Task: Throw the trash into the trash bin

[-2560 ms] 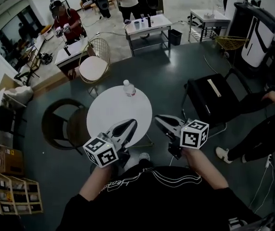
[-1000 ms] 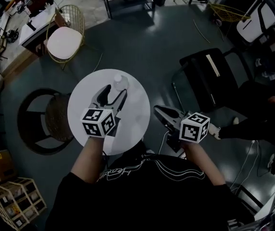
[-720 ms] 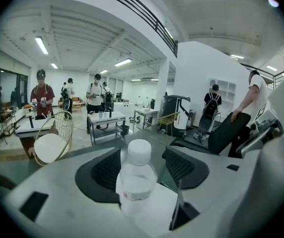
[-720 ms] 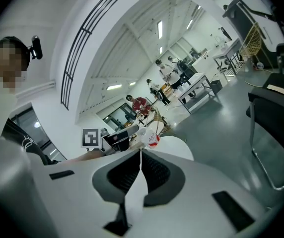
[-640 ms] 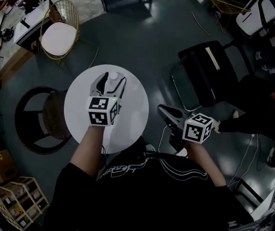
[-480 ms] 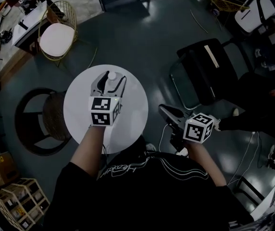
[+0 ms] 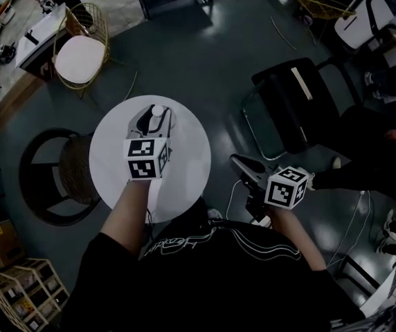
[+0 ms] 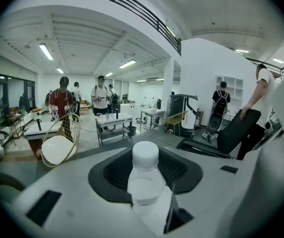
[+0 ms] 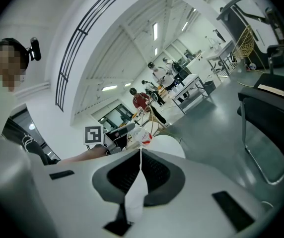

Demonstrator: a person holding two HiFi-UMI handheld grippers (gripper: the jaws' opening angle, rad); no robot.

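Head view's kinda useless for the bottle [image 7: 158, 111]: it's mostly buried behind the left tongs [image 7: 156, 121], which have just been closing with it between them, so only the cap pokes out. In the left gripper view its lower half is cut off. Label's too blurry to read. The dark round thing [image 7: 80, 178] beside the surface [image 7: 191, 158] might be a bin, can't tell.

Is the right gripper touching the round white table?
Apart. The head view shows dark floor between the right gripper and the table rim.
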